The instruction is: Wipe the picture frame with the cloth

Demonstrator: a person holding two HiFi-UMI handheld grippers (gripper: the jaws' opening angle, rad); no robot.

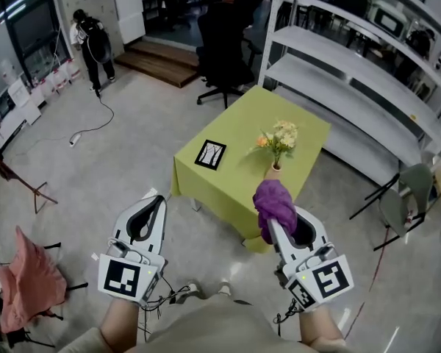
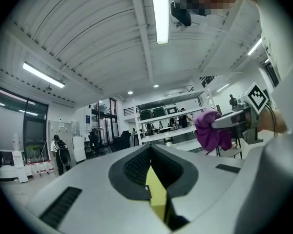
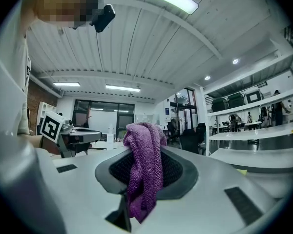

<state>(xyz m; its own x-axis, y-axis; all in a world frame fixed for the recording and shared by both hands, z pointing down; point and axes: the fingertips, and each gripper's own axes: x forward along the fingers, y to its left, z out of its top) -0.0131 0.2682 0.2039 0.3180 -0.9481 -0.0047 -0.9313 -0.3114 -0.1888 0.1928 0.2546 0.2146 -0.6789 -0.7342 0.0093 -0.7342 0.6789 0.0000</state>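
A wide room with a pale grey floor (image 1: pixel 95 160), and in its middle a table (image 1: pixel 242 123) under a yellow-green cover. At the far left a person in black (image 1: pixel 93 43) stands by the wall. Nearer, the left claw (image 1: pixel 159 200) hangs over the floor with its jaws drawn together and nothing between them. On the table's left part lies the picture frame (image 1: pixel 210 154), flat, a black border round a light picture with dark lines, well apart from both claws. Right of it stands a small vase of pale and orange flowers (image 1: pixel 278 142). The right claw (image 1: pixel 278 230) is clamped on the cloth (image 1: pixel 273 203), a purple, nubbly terry piece bunched over the jaw tips and drooping between them, seen in the head view over the table's near corner. White shelving (image 1: pixel 367 79) lines the right wall
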